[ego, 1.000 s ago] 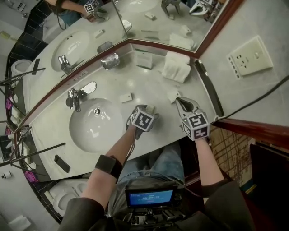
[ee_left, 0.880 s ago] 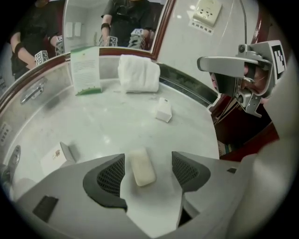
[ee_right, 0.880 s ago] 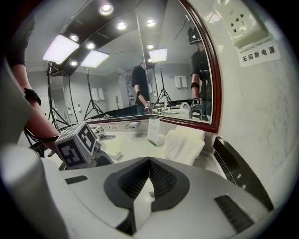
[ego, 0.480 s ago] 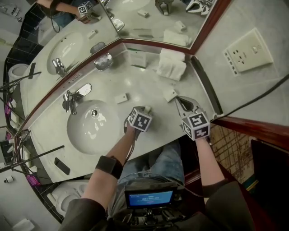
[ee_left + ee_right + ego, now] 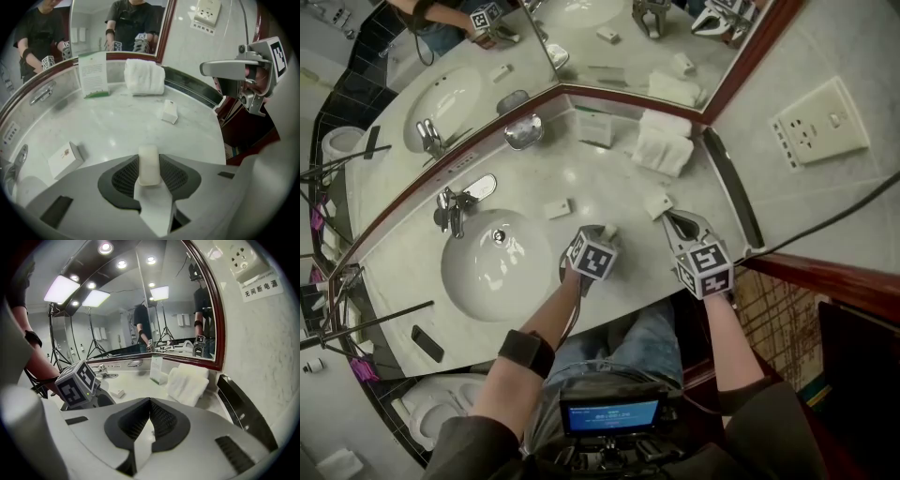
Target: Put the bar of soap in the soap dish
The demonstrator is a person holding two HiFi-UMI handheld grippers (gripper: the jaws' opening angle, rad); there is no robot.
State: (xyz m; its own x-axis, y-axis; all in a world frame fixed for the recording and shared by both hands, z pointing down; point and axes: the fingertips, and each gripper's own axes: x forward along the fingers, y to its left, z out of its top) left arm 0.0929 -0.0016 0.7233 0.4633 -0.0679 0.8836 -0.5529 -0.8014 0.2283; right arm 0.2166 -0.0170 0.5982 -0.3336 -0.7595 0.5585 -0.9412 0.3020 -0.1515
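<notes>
Just closed, left tool (image 5: 149, 158), soap bar (image 5: 149, 166) pinched between its jaws

right gripper (image 5: 150, 403): fingers (image 5: 131, 420) pressed together, nothing between. left gripper (image 5: 104, 399) close at left, over pale surface (image 5: 139, 384). folded white towels (image 5: 187, 383) ahead right. upright card (image 5: 156, 369), small box (image 5: 118, 393) farther off. mirror (image 5: 140, 310) behind.

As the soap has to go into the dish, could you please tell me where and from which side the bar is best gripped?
Across its narrow width, pads on the two long sides, coming steeply from above: the bar of soap is a slim rounded oblong, so those sides are nearly parallel. The left gripper has just been closing its jaws on it this way.
</notes>
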